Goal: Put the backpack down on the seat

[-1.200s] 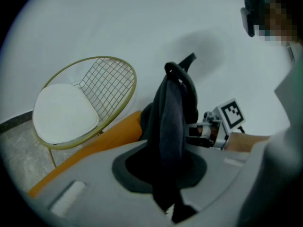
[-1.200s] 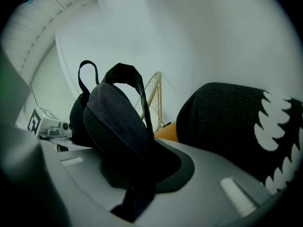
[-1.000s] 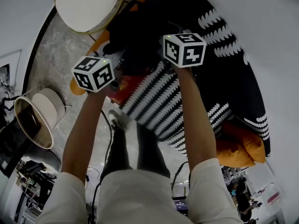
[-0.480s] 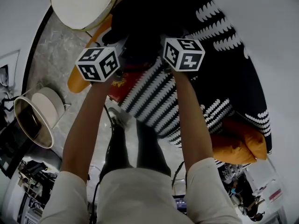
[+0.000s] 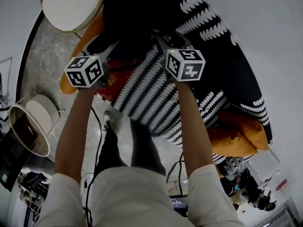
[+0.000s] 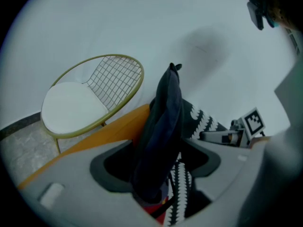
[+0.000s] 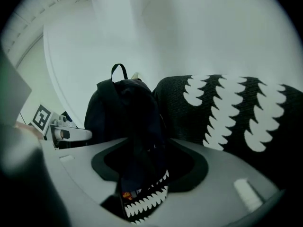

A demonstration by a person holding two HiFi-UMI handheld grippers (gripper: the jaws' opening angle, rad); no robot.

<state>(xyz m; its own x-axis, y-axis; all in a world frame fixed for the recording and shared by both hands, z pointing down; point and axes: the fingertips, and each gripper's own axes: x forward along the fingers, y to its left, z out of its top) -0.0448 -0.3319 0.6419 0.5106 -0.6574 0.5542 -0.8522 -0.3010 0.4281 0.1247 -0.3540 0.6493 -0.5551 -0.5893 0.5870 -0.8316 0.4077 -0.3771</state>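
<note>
The backpack is black, the seat cover black with white toothed stripes, the cushion orange.

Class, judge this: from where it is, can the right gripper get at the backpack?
Probably yes. The right gripper has just been opening its jaws, which stand apart with a dark fold of the backpack between them. Nothing seems to block the way.
</note>
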